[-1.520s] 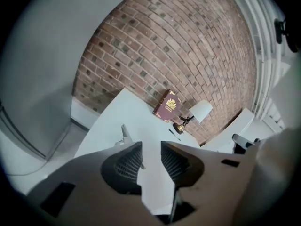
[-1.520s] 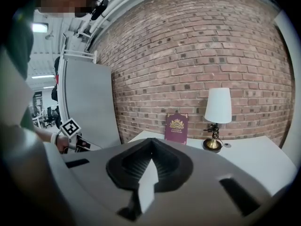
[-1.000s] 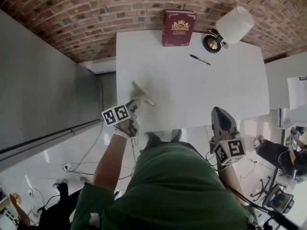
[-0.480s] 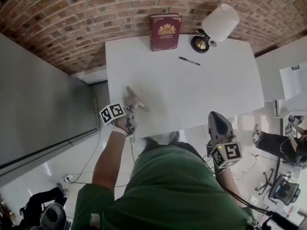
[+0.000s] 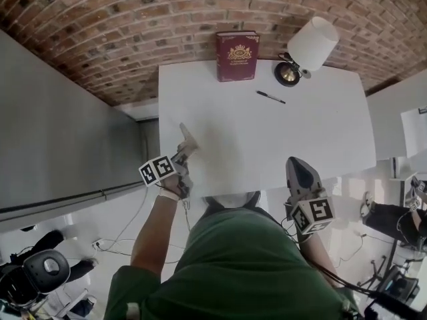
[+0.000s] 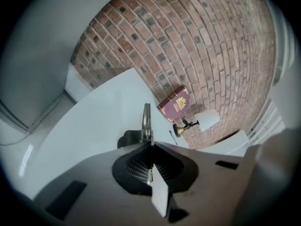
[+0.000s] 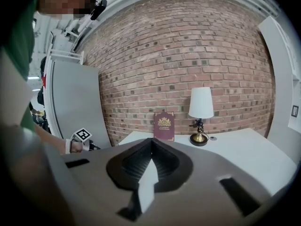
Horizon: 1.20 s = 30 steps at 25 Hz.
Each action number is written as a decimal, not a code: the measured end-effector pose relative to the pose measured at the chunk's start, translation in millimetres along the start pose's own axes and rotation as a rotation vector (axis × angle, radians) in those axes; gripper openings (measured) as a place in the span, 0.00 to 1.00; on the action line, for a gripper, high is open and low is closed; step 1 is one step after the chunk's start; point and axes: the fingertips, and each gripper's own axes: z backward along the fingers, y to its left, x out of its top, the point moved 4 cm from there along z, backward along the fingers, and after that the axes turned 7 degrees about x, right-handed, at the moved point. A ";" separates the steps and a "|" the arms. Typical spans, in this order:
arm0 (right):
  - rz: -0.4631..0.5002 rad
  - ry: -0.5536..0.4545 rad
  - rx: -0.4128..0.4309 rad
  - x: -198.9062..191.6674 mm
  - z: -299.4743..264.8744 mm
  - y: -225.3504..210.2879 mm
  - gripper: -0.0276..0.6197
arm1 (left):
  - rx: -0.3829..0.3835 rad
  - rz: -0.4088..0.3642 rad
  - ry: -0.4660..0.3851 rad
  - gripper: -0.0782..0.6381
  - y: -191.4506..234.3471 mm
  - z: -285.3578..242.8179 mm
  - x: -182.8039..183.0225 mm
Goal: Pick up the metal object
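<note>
The metal object is a thin, flat grey strip near the left edge of the white table. My left gripper is shut on its near end. In the left gripper view the strip sticks straight out from between the closed jaws of the left gripper, edge-on, with a dark shadow on the tabletop beside it. My right gripper hangs off the table's front edge at the right, shut with nothing in it; in its own view the right gripper shows its jaws meeting.
A dark red book lies at the table's far edge by the brick wall. A white-shaded lamp stands to its right, and a black pen lies in front of it. A grey wall panel runs along the left.
The left gripper's jaws have closed on the metal strip, and the strip now points toward the far wall instead of lying angled across the table. The right gripper has barely moved.
</note>
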 end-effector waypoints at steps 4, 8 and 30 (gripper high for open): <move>-0.028 -0.010 0.046 -4.5 -3.7 -17.1 0.05 | -0.040 -0.090 -0.065 0.12 -41.9 20.2 0.0; -0.023 -0.026 0.098 -1.3 -5.6 -31.6 0.05 | -0.081 -0.185 -0.127 0.12 -89.2 38.3 -6.5; -0.025 -0.130 0.136 28.6 10.4 -100.3 0.05 | -0.152 -0.806 -0.364 0.12 -288.6 86.5 -34.3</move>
